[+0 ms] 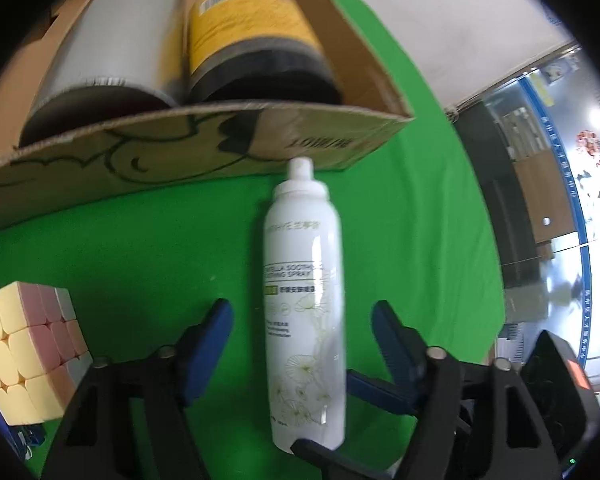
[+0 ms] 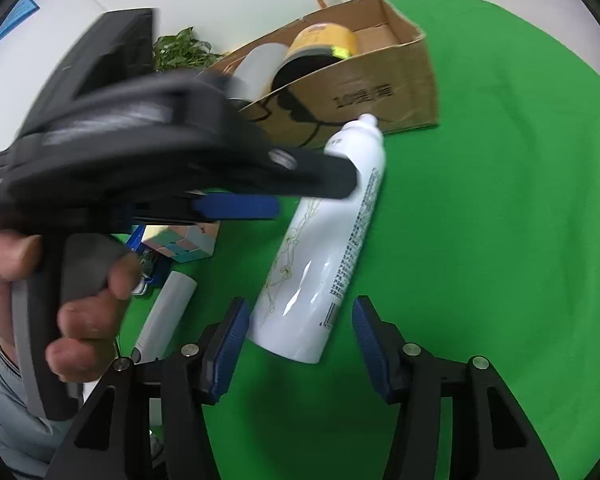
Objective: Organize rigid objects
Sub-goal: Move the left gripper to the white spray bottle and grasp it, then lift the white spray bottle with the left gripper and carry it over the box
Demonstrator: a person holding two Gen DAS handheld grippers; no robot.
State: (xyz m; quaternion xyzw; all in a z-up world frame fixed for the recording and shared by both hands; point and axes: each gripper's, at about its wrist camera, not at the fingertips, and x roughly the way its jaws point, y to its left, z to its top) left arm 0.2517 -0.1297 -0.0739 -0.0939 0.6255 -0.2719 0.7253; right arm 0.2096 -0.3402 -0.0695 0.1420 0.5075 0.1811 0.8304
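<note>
That white spray can looks light, stiff and slick, lying between the wide-open left tool, so I'd pinch mid-body; right tool is open too.

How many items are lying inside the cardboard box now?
2. A grey cylinder lies on the left and a yellow-labelled jar beside it on the right, both inside the box. Its near wall may hide smaller things.

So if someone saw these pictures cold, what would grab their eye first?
Probably the tall white spray bottle lying on the bright green tablecloth, framed by the open left gripper and open right gripper. Behind it sits a brown cardboard box holding a yellow-labelled jar and a grey cylinder; a pastel puzzle cube sits at left.
</note>
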